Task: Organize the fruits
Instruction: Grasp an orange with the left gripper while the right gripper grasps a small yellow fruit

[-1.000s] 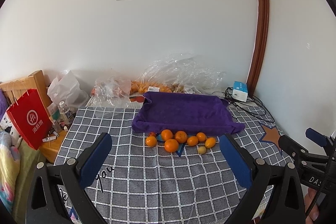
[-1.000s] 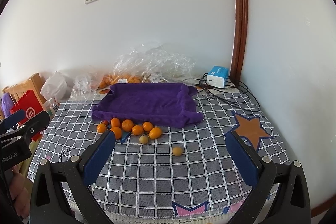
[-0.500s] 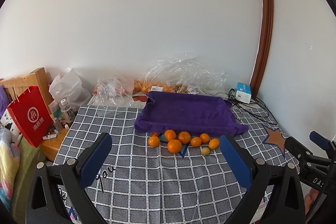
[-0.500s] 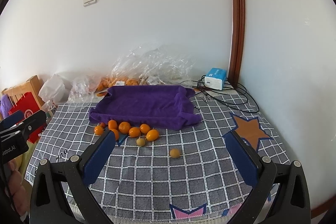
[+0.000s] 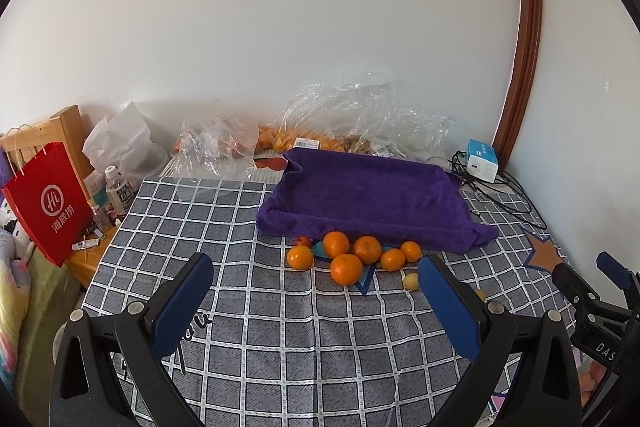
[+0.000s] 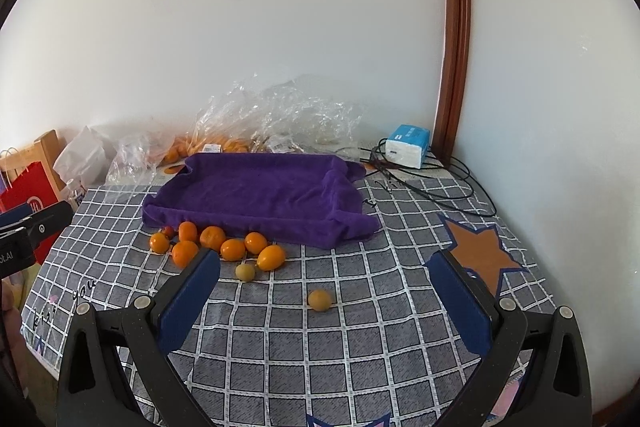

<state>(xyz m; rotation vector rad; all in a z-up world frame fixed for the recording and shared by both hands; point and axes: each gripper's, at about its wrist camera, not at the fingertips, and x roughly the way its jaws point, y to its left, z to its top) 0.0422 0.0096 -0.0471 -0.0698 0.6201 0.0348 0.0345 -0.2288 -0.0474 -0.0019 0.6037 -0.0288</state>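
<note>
Several oranges (image 5: pixel 346 268) (image 6: pixel 233 249) lie in a cluster on the checked tablecloth, just in front of a purple cloth-lined tray (image 5: pixel 368 195) (image 6: pixel 256 189). A small red fruit (image 5: pixel 302 241) (image 6: pixel 168 230) sits at the cluster's left end. Two small yellowish fruits (image 6: pixel 245 271) (image 6: pixel 319 299) lie apart to the right; the nearer-left one (image 5: pixel 410 281) shows beside my left gripper's right finger. My left gripper (image 5: pixel 316 285) is open and holds nothing, well short of the fruit. The right gripper (image 6: pixel 326 281) (image 5: pixel 600 291) is open too, with the lone yellowish fruit between its fingers' lines but farther off.
Crumpled clear plastic bags (image 5: pixel 360 115) (image 6: pixel 276 115) with more oranges lie behind the tray by the wall. A blue-white box (image 6: pixel 408 145) and black cables (image 6: pixel 440 183) are at the back right. A red paper bag (image 5: pixel 48 203), bottles and a white bag stand off the table's left edge.
Both grippers have drifted closer to the table and slightly left; the fruit and tray look larger. Nothing on the table has moved, and both grippers stay open.
</note>
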